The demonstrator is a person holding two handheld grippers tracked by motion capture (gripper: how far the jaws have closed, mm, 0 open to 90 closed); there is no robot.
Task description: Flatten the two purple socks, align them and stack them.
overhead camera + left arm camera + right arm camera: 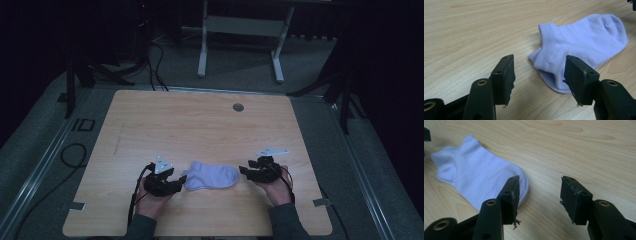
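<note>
Writing: dark letters that read "ID" on the grey floor strip, off the far-left corner of the counter; no brand or label can be read on the sock.

Sock: a small pale lilac-white ankle sock of soft knit lies flat on the light wood-grain counter, near the person's edge, between the two grippers.

Sock axis: its long axis runs side to side in the high view; the ribbed cuff opening points toward the left gripper, the rounded toe toward the right gripper.

Left gripper: the black two-fingered left gripper sits just beside the cuff end of the sock. Its fingers are spread apart, released, with bare counter between them; the sock's heel edge lies just behind the right-hand finger in the left gripper view.

Right gripper: the black two-fingered right gripper sits just beside the toe end of the sock. Its fingers are spread apart, released, holding nothing; the toe lies just behind the left-hand finger in the right gripper view.

Counter detail: a small round grey grommet sits near the far edge, well apart from the sock.
</note>
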